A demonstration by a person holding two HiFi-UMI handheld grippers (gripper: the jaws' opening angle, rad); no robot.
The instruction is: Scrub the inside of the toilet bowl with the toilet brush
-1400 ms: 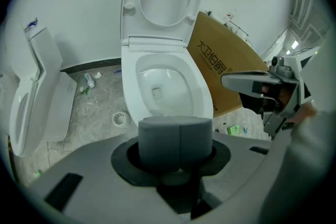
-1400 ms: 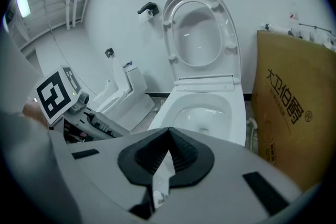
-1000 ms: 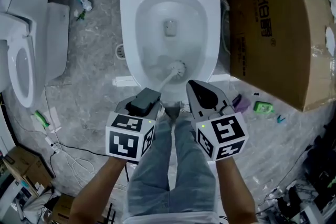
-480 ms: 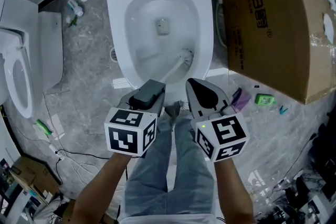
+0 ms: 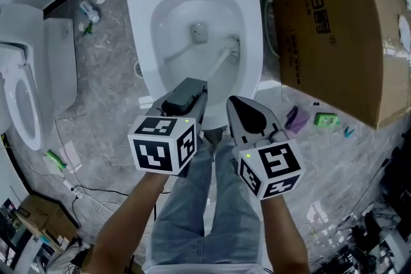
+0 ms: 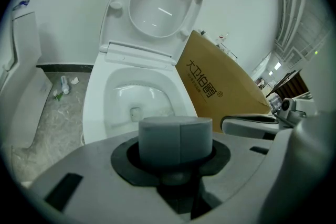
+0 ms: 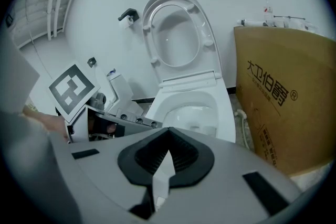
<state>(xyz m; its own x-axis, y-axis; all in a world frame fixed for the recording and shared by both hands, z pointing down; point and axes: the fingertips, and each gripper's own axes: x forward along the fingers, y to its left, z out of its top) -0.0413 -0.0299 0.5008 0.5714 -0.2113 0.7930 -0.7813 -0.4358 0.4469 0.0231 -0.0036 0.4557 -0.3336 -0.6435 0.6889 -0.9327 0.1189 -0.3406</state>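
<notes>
The white toilet bowl point(image 5: 144, 42) stands open in front of me, its seat and lid point(image 6: 157, 0) raised. Inside it, the toilet brush head point(image 5: 231, 46) rests against the right wall, and the pale handle point(image 5: 212, 68) slants back down to my left gripper point(image 5: 191, 88). That gripper is shut on the handle; in the left gripper view the handle's grey round end point(image 6: 176, 136) fills the jaws. My right gripper point(image 5: 241, 107) hovers just right of it, over the bowl's front rim. It is shut and holds nothing point(image 7: 167, 152).
A big brown cardboard box point(image 5: 334, 22) stands right of the toilet. A second white toilet point(image 5: 26, 74) sits at the left. Small purple and green items point(image 5: 324, 119), a bottle point(image 5: 87, 9) and cables point(image 5: 83, 192) lie on the grey floor. The person's legs point(image 5: 212, 202) are below.
The brush head has swept from the front of the bowl up along its right side. My left gripper has pushed forward and slightly right. The right gripper has barely moved.
</notes>
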